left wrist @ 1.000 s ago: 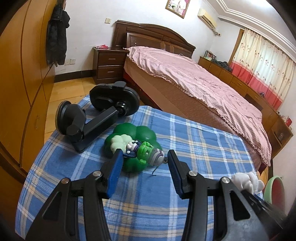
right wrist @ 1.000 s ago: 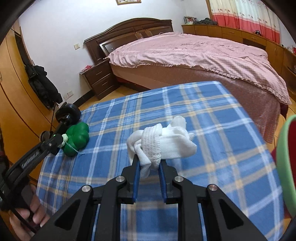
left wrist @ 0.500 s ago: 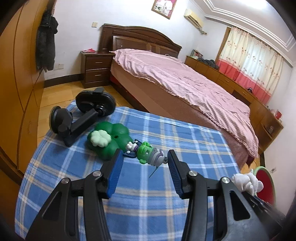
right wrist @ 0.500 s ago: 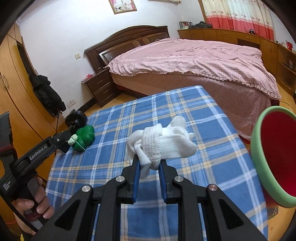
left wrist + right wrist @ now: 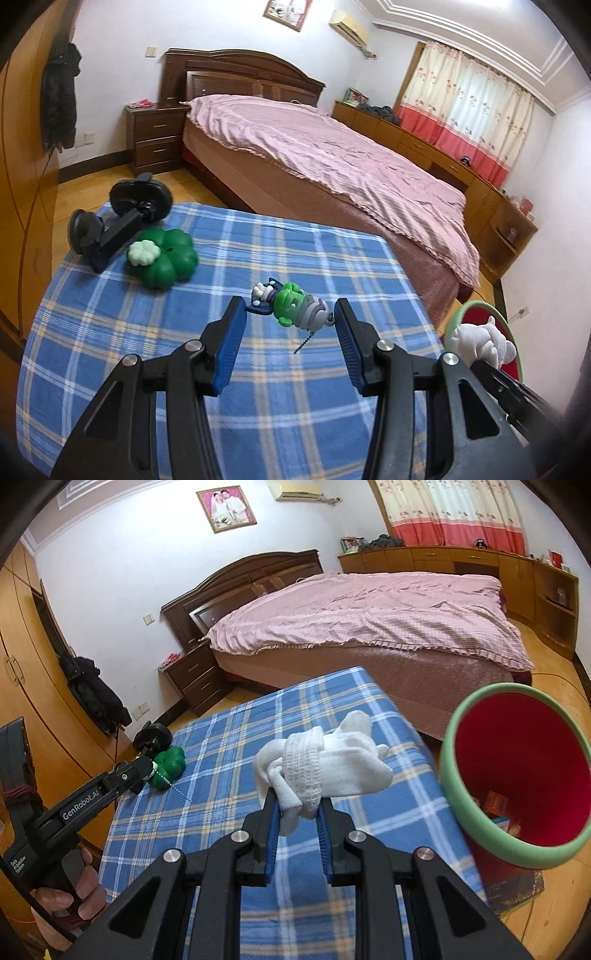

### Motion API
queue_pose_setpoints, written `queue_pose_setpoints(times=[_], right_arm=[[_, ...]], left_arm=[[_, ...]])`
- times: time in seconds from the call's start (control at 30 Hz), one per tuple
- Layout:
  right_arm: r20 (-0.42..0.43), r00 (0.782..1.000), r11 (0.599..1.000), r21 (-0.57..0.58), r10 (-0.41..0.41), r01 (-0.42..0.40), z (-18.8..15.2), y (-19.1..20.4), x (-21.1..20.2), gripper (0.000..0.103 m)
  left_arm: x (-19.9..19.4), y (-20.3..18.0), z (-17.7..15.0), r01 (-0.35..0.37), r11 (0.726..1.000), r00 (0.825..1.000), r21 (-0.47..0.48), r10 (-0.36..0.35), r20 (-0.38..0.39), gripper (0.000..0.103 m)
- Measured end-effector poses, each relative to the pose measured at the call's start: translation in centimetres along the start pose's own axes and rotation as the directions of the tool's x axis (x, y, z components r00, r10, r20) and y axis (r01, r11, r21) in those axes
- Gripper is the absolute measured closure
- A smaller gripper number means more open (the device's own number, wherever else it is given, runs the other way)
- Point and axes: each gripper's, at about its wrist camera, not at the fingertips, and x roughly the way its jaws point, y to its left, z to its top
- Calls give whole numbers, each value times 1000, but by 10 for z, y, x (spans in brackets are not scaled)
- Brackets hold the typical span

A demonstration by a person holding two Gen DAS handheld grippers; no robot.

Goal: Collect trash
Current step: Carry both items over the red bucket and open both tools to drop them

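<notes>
Crosswise between left tool (image 5: 290,323) pads: toy figure (image 5: 291,309), head leftward.

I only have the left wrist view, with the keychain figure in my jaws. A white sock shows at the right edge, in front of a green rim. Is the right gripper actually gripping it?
Observer: Yes. The right gripper has its jaws clamped on the white sock at the bunched cuff end.
Operator: Is that green rim a bin?
Observer: Yes. The bin is open-topped and red inside, with a few items at the bottom.
Operator: Is the sock over it?
Observer: Not yet. The bin's mouth sits to the right of the sock.
</notes>
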Motion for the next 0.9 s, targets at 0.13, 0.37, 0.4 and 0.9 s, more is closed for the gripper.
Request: queue_pose_setpoints(times=[0.13,0.37,0.4,0.9], right_arm=[[21,1000,999,31,-9,9,-5,-16,-16,82],[45,998,995,95,-34,29,-13,-48,-36,82],[49,998,994,103,-38,33,-13,-52,-38,82],[90,988,961,256,-127,101,-27,-131,-68,82]], left_arm=[[-5,-18,-5,23,999,1000,23,-22,-10,53],[-9,-51,-14,74,995,997,68,-72,-28,53],[-10,-55,-15,81,994,996,76,-79,-32,53],[4,-147,-38,208,951,976,227,-189,-105,53]])
